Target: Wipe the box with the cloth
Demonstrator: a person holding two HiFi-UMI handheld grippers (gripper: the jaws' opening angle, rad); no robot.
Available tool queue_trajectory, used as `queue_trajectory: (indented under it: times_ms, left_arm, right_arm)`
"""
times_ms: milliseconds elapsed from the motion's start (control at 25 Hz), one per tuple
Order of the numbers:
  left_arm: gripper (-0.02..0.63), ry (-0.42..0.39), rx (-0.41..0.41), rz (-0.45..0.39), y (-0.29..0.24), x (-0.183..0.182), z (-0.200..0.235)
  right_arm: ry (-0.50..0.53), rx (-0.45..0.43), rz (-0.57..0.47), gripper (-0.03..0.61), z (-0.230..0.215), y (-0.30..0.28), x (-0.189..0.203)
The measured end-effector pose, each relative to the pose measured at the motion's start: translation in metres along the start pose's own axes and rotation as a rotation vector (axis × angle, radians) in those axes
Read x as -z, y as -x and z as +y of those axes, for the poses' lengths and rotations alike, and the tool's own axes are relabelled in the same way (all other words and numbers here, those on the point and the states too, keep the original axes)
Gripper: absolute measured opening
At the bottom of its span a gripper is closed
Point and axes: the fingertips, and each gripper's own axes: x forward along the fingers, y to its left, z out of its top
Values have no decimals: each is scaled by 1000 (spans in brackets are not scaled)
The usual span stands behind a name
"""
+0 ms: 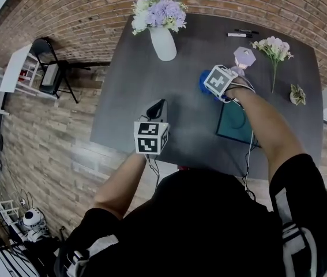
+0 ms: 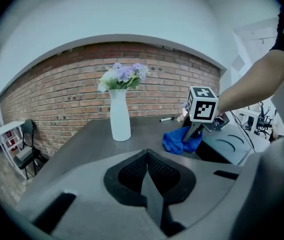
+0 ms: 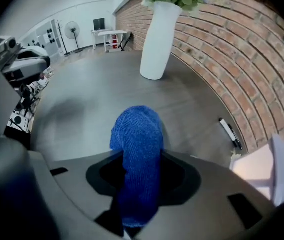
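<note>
1. At right of centre in the head view, the right gripper [image 3: 137, 159] is clamped on the blue cloth [image 3: 134, 129]. In the right gripper view the cloth fills the gap between the jaws and bulges out ahead of them over the dark grey table [image 1: 180, 56].
2. Below and slightly right of the cloth in the head view, the box [image 1: 232, 128] lies flat on the table, its teal top partly covered by the person's right forearm [image 1: 264, 126].
3. From the left gripper view, the cloth sits bunched on the tabletop just beside the box's near corner. Whether the two touch cannot be told.
4. At lower centre of the head view, near the table's front edge, the left gripper [image 2: 147, 156] is well apart from the cloth. Its jaws are pressed together with nothing between them.
5. At top centre of the head view, a white vase [image 1: 163, 42] with lilac flowers stands upright, well apart from both grippers.
6. Toward the upper right of that view lie two pens [image 1: 236, 35], a pale lilac folded paper shape [image 1: 244, 56], a loose flower stem [image 1: 274, 53] and a small plant [image 1: 297, 94].
7. At the left of the frame, off the table, a black chair [image 1: 51, 74] stands beside a white shelf [image 1: 19, 68].
</note>
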Motion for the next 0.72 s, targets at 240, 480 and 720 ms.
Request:
queue_trajectory:
  times_ms: [240,480,720]
  left_arm:
    - [9,19,-21,23,1,7,1]
    - [9,22,4,30,-8,4,-29]
    - [9,1,51,31,-21,-2,-72]
  right_arm:
    - [-53,-43,27,155,-12,1,32]
    - [-82,-46,31,155,-21,9,73]
    - [-145,-35,34,155,-40,22,125]
